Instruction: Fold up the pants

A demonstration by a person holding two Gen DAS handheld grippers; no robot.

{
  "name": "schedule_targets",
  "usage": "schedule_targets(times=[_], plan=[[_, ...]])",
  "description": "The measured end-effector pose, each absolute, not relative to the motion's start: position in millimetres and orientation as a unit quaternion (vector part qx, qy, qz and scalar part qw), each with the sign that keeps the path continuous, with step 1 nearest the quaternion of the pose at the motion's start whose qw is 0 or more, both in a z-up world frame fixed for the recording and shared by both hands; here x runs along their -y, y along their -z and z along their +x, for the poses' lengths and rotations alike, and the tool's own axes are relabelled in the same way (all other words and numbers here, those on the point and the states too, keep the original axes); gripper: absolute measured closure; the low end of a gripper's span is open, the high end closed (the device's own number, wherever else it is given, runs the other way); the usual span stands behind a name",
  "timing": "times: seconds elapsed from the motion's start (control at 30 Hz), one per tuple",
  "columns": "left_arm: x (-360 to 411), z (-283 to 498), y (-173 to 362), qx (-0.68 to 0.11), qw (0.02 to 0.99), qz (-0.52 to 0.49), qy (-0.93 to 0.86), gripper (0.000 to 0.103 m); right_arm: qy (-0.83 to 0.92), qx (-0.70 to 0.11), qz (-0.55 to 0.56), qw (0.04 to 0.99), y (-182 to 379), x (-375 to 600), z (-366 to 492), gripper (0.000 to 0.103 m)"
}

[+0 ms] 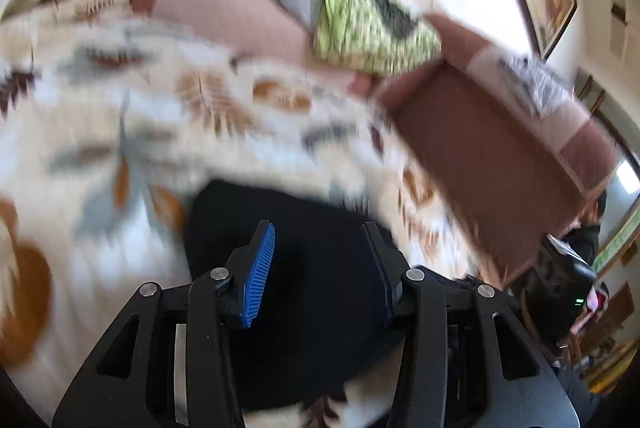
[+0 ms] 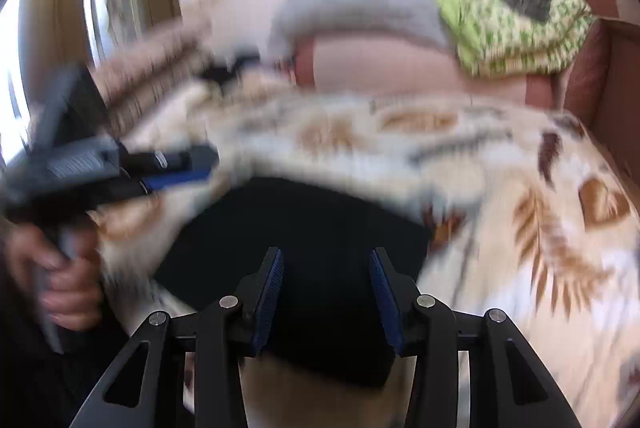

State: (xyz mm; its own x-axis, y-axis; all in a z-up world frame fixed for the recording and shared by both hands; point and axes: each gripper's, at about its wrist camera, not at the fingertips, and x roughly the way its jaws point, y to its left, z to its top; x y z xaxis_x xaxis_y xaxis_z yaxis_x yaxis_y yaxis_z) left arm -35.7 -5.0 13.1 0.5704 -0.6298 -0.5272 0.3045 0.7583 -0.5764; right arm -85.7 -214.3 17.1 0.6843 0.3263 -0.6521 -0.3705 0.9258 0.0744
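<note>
- The black pants [image 1: 312, 268] lie folded into a compact dark block on the bed's leaf-print blanket [image 1: 120, 132], close in front of both cameras.
- The left gripper [image 1: 320, 240] hangs over the pants with its jaws parted and nothing between the blue pads; no cloth is pinched.
- The right gripper [image 2: 326, 260] stands likewise above the pants [image 2: 304, 248], its jaws apart and empty.
- In the right wrist view, the left gripper [image 2: 200, 164] shows at the left edge, blurred, with a hand [image 2: 68, 280] wrapped around its handle.
- Behind the blanket [image 2: 520, 188], a green patterned pillow [image 2: 512, 24] and a grey quilt [image 2: 360, 0] rest on a pink sofa back [image 2: 380, 68].
- Both views are blurred.
</note>
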Motion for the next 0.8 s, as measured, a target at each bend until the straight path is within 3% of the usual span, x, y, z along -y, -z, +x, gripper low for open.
schedule_targets(times=[0.1,0.27,0.43,0.53,0.8], plan=[[23,-34,-1,-0.38,0.874,-0.169,0.253,0.061,-0.158,-0.355,-0.057,0.92,-6,208,-91,0.055],[19,-26,-4,-0.408,0.857,-0.21,0.234,0.061,-0.118,-0.34,-0.019,0.933,-20,223,-102,0.055],[17,-30,-4,-0.411,0.855,-0.235,0.214,0.061,-0.145,-0.248,-0.023,0.958,-46,211,-126,0.055],[13,-33,1,-0.403,0.85,-0.255,0.224,0.061,-0.144,-0.367,-0.049,0.918,-1,192,-103,0.055],[10,-37,-12,-0.392,0.854,-0.263,0.218,0.06,-0.133,-0.302,-0.031,0.943,-24,199,-117,0.055]])
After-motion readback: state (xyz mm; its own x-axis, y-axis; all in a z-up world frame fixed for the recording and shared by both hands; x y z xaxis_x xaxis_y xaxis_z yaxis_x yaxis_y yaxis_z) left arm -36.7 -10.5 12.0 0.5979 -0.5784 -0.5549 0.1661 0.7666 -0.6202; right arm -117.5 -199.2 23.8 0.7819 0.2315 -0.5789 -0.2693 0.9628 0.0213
